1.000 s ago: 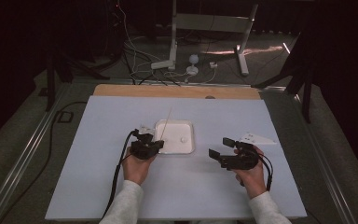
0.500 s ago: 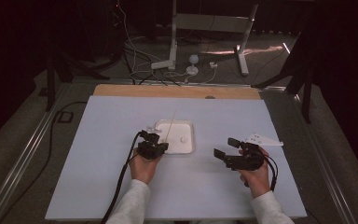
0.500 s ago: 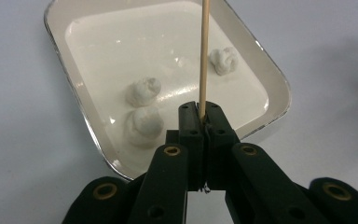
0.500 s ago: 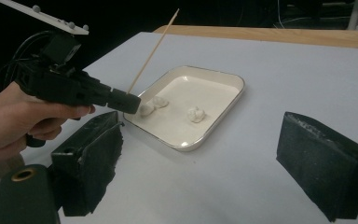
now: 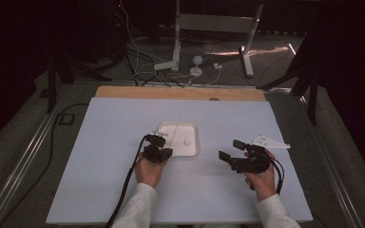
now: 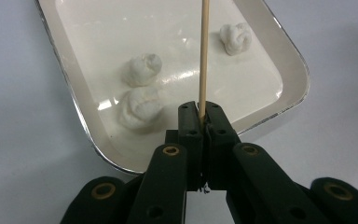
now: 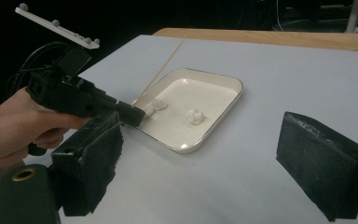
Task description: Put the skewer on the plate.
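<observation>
One wooden skewer (image 6: 203, 51) is clamped between the closed jaws of the left gripper (image 6: 200, 122), its shaft running out over one white tray (image 6: 65, 60). Three white dough-like lumps lie in the tray: two close together near the skewer's held end (image 6: 141, 108) (image 6: 142, 69) and one apart toward the opposite rim (image 6: 236, 38). In the high view the tray (image 5: 192, 149) sits near the middle of the desk (image 5: 100, 180), with the left gripper (image 5: 164, 152) at its near left corner. The right gripper (image 5: 232, 149) hovers beside the tray toward the desk's right edge, its two jaws spread wide with nothing between them. One white paper slip (image 5: 270, 141) lies near that right edge.
</observation>
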Demonstrator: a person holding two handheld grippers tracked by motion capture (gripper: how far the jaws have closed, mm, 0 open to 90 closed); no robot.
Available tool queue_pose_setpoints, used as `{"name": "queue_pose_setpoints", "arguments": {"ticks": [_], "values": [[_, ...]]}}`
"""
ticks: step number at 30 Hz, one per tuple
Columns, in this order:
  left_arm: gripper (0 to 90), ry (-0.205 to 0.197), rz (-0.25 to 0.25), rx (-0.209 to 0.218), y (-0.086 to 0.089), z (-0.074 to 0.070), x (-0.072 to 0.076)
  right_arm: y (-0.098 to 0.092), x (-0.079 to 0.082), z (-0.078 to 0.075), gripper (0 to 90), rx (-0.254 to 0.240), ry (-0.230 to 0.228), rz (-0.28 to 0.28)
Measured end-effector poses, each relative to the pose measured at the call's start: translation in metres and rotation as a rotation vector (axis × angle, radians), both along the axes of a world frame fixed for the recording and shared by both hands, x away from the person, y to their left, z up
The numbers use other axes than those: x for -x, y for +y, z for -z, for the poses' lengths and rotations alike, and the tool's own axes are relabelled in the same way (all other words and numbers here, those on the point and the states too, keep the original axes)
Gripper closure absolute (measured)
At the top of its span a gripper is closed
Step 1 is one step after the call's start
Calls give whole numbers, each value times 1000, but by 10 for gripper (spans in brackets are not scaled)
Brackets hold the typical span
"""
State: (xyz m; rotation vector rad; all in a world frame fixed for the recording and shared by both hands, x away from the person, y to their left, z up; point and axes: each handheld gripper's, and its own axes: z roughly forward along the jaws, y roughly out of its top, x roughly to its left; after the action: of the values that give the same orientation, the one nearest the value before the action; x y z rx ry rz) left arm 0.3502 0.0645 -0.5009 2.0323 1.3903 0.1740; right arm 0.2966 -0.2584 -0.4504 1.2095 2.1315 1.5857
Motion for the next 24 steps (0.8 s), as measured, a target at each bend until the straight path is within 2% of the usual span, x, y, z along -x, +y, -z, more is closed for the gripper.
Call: {"name": "queue_pose_setpoints", "arguments": {"ticks": [2, 5, 8, 12, 16, 20, 24], "values": [[851, 6, -5, 7, 0, 0, 0, 0, 0, 0, 137, -1, 0, 0], [738, 0, -13, 14, 2, -2, 1, 0, 0, -1, 138, 4, -5, 2], [609, -20, -22, 59, 4, -7, 3, -1, 1, -1, 137, 4, -4, 6], [475, -91, 5, 149, 15, -22, 12, -3, 2, -1, 135, 13, -10, 14], [334, -186, 17, 192, 35, -39, 21, -7, 4, -1, 131, 24, -18, 25], [222, -301, 21, 204, 66, -54, 34, -12, 7, 1, 125, 31, -27, 35], [151, -391, 11, 200, 97, -60, 48, -18, 9, 4, 116, 39, -27, 49]]}}
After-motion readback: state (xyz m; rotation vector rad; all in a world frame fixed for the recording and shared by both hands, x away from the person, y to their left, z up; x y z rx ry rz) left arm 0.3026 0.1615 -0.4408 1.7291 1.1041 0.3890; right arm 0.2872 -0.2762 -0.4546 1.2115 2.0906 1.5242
